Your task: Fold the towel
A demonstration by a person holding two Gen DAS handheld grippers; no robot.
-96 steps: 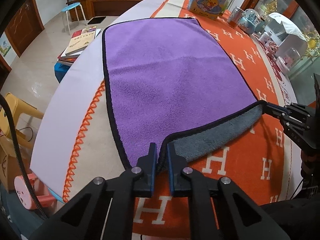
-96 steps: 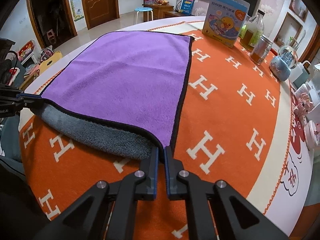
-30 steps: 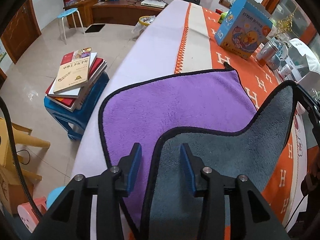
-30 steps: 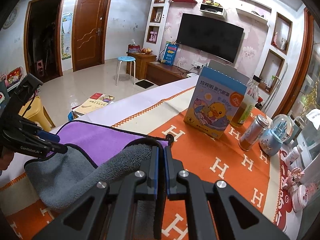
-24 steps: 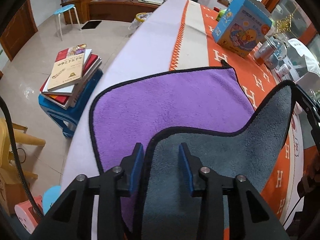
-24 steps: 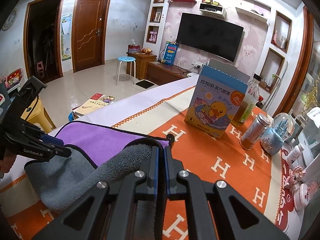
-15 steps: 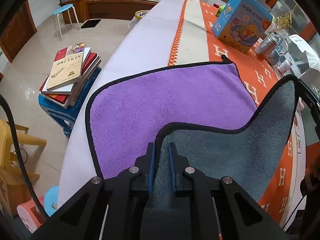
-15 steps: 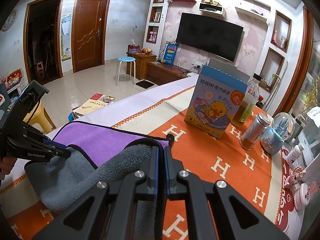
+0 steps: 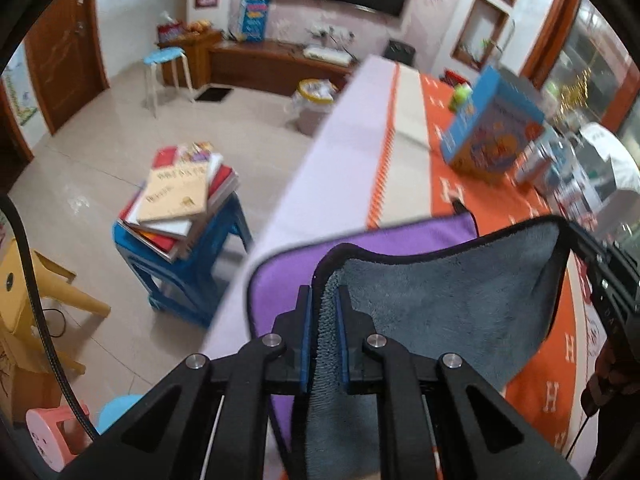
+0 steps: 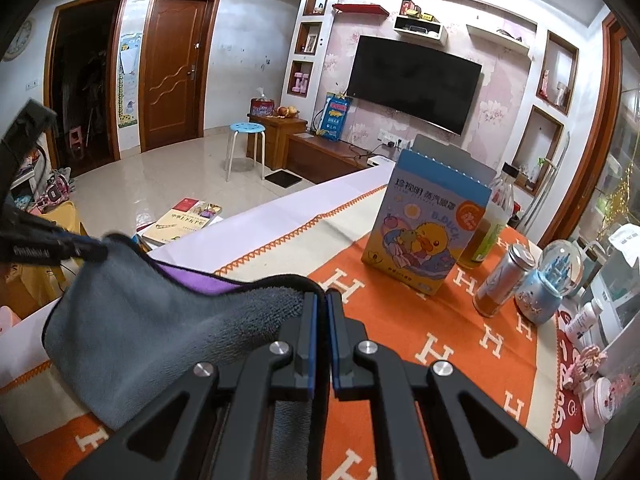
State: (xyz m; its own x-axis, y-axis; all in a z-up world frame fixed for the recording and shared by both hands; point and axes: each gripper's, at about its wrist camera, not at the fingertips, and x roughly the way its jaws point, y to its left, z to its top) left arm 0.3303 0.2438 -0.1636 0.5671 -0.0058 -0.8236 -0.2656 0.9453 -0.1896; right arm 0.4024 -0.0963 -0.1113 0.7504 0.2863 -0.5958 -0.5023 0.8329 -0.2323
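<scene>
The towel is purple on one face and grey on the other, with a black hem. Its near half is lifted and carried over the far half, grey side up, so only a strip of purple shows beyond it. My left gripper is shut on the towel's left near corner. My right gripper is shut on the towel at the right near corner. Each gripper shows in the other's view: the right one and the left one.
The table has an orange cloth with white H marks. A blue duck box, a bottle, a can and a snow globe stand at the far right. A stool with stacked books stands on the floor to the left.
Both grippers have carried the lifted edge farther over the towel, and less purple shows now. The left gripper, open a second ago, has closed on the corner and tilted up.
</scene>
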